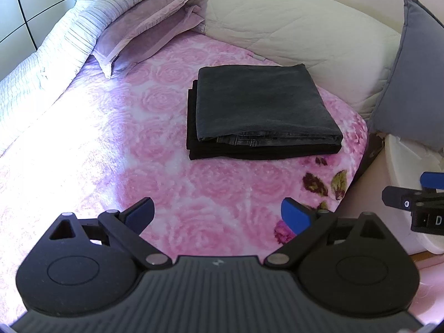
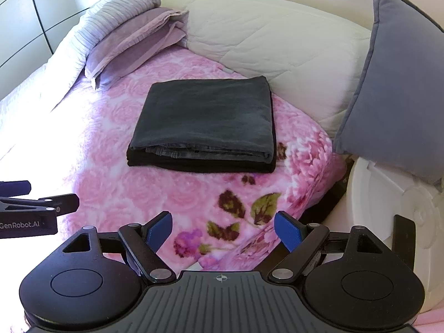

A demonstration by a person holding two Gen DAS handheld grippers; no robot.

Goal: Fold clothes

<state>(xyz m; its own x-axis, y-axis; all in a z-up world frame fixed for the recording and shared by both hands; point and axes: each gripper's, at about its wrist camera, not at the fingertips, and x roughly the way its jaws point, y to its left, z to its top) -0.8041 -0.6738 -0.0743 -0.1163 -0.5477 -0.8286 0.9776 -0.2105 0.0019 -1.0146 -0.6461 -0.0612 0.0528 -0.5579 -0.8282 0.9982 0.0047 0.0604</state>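
Your left gripper and right gripper both hang empty, fingers spread wide. Folded dark clothes sit stacked at 12 o'clock on the pink blanket. Folding looks done; next, fetch another garment or stop.

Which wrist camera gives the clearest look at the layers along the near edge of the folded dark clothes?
The right wrist view: the folded dark clothes sit nearer and central, their near edge showing grey denim layers over black fabric. The left wrist view shows the same edge, smaller and farther off.
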